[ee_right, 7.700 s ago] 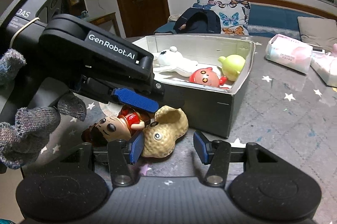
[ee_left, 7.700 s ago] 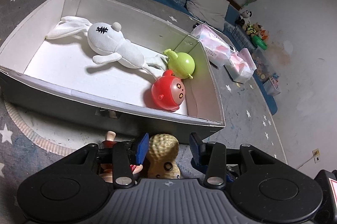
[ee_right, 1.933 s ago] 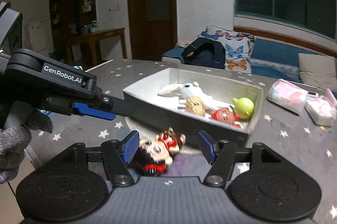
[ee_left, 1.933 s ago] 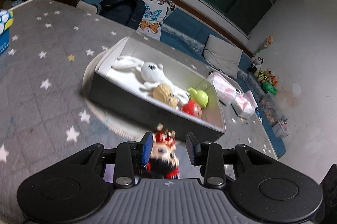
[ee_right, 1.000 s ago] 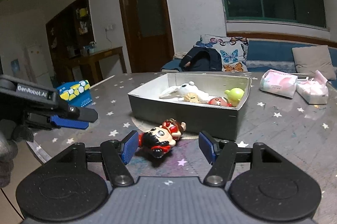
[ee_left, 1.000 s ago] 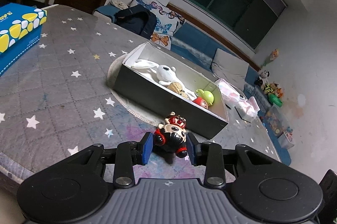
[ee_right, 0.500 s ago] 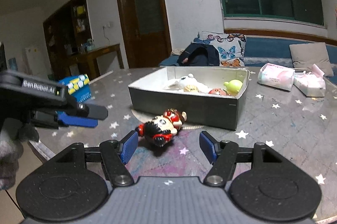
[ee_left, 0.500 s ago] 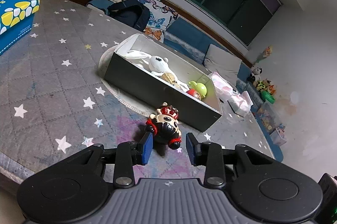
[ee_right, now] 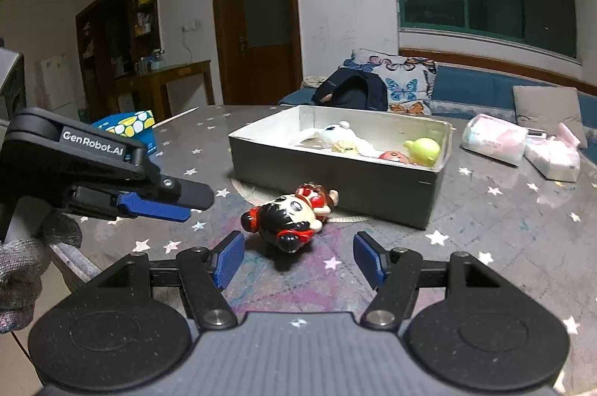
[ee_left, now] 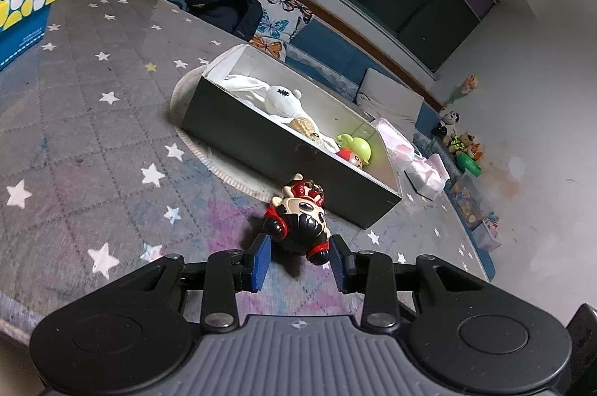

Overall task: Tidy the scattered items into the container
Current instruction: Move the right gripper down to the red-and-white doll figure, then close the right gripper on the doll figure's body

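1. The near wall of the grey box (ee_left: 283,150) hides the lower parts of the toys inside it. From the left wrist view, only the top of the red round toy (ee_left: 349,158) and part of the tan peanut toy (ee_left: 304,126) clear that wall. The white plush rabbit (ee_left: 281,99) and the green round toy (ee_left: 358,147) show more fully.
2. The doll figure (ee_left: 298,219) has a large black-haired head, a pale face, red-and-black hair buns and a red body. It lies on its side on the star-patterned mat (ee_left: 112,135), outside the box and just beside the near wall, towards the box's right end.
3. Left gripper (ee_left: 298,258): the jaws are apart and empty, with the blue pads flanking the doll's head. Contact cannot be judged.
4. Right gripper (ee_right: 298,256): the jaws are wide and empty, and the doll (ee_right: 289,213) lies just ahead of them, clear of both pads.
5. Compared with half a second ago, the doll sits closer between the left pads. It has not shifted relative to the box, and the box contents are unchanged.
6. Pink tissue packs (ee_right: 492,138) lie beyond the box's right end, and a blue-and-yellow carton (ee_right: 130,123) lies off its left end.
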Tool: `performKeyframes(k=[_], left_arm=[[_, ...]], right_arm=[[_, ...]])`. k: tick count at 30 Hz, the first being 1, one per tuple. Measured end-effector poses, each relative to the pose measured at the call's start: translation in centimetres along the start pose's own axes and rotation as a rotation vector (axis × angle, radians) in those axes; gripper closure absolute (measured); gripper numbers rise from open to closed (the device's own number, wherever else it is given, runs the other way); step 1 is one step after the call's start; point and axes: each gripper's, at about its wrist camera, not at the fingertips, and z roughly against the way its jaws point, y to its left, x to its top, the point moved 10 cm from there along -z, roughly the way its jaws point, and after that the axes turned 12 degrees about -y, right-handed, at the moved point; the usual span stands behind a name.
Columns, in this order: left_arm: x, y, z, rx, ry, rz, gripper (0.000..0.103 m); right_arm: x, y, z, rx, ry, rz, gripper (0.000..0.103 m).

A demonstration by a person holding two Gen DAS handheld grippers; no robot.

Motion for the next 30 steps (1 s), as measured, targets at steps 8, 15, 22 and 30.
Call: performKeyframes(k=[8,15,22,30], left_arm=[[0.8,0.6,-1.0,-0.021,0.004,0.023,0.066],[1.2,0.9,-2.5,-0.021,0.032,0.027,0.066],[1.9,0.4,-4.3,-0.04,0.036,0.005,0.066],[2.0,0.5,-6.0,-0.055,0.068,0.021,0.065]], right_arm=[[-0.6,0.7,-2.8,0.017,0.026,0.034,0.037],[-1.3,0.4,-5.1,0.035,0.052,0.016,0.035],[-2.3,-0.1,-7.0,0.045,0.075,-0.012,0.035],[-2.7,-0.4,-8.6,0.073,0.083,-0.025,0.035]])
